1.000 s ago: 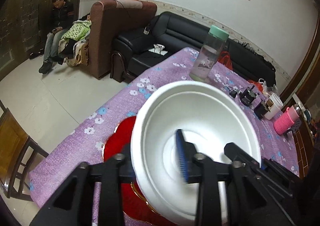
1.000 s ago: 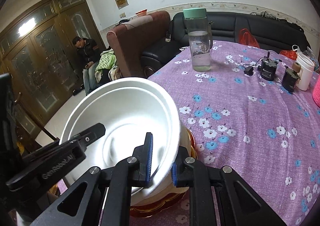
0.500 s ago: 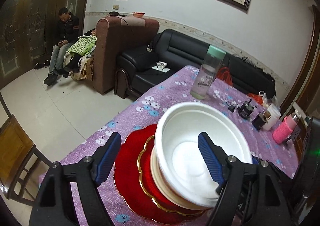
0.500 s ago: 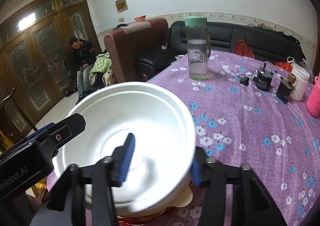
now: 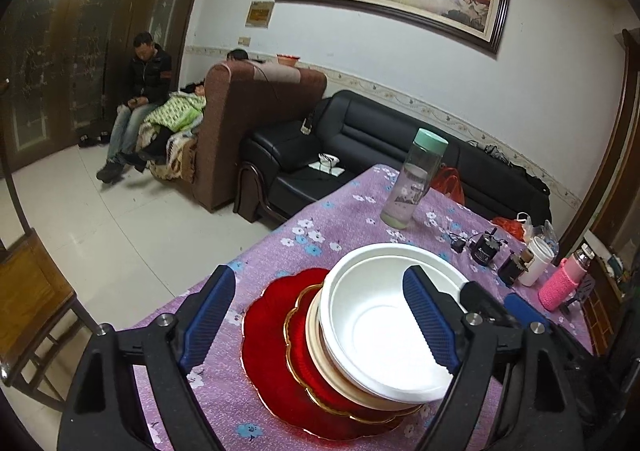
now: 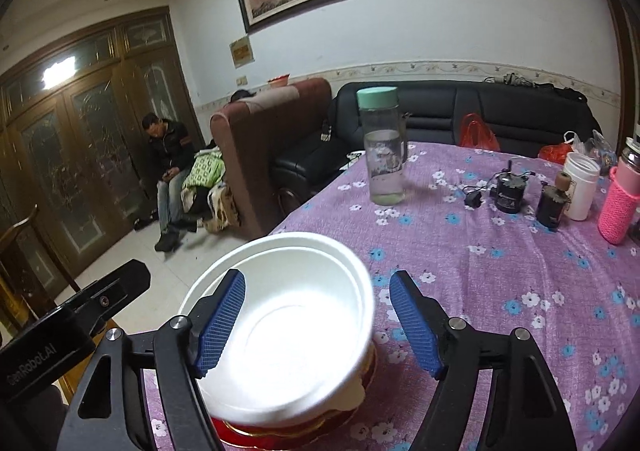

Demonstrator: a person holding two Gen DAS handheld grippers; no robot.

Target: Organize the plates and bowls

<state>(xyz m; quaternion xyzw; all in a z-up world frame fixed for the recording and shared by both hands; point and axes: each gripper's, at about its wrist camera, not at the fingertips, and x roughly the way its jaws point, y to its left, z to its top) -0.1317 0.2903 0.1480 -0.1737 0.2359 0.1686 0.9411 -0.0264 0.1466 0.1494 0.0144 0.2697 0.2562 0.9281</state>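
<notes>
My left gripper (image 5: pixel 320 327) has its jaws spread wide, having just been opening, and nothing is pinched between them. Its left pad (image 5: pixel 208 317) hangs over the purple flowered tablecloth (image 5: pixel 320 227), clear of the dishes. Just right of that pad, below and ahead of my fingertips, lies the large red plate (image 5: pixel 268 335), scalloped at the edge. On it sits a smaller red plate with a gold rim (image 5: pixel 298 335), then a cream bowl (image 5: pixel 316 339), and on top the white bowl (image 5: pixel 384 327), nested in the cream one. The right pad of this gripper stands in front of the white bowl's far side; I cannot tell whether it touches the rim. Further right, the black frame and a blue pad of my other gripper show beside the stack.

My right gripper (image 6: pixel 320 325) is likewise spread, its jaws having just been opening, and grips nothing. Its left pad (image 6: pixel 222 325) stands over the white bowl (image 6: pixel 292 315), its right pad over the tablecloth (image 6: pixel 500 283) just beside the rim. The bowl stack lies between and below my fingers, and the red plates (image 6: pixel 260 437) peek out beneath. Ahead of the fingertips stands a clear bottle with a green cap (image 6: pixel 382 147). Far off to the right are black gadgets (image 6: pixel 510 193), a white cup (image 6: pixel 580 187) and a pink-sleeved flask (image 6: pixel 620 207).
</notes>
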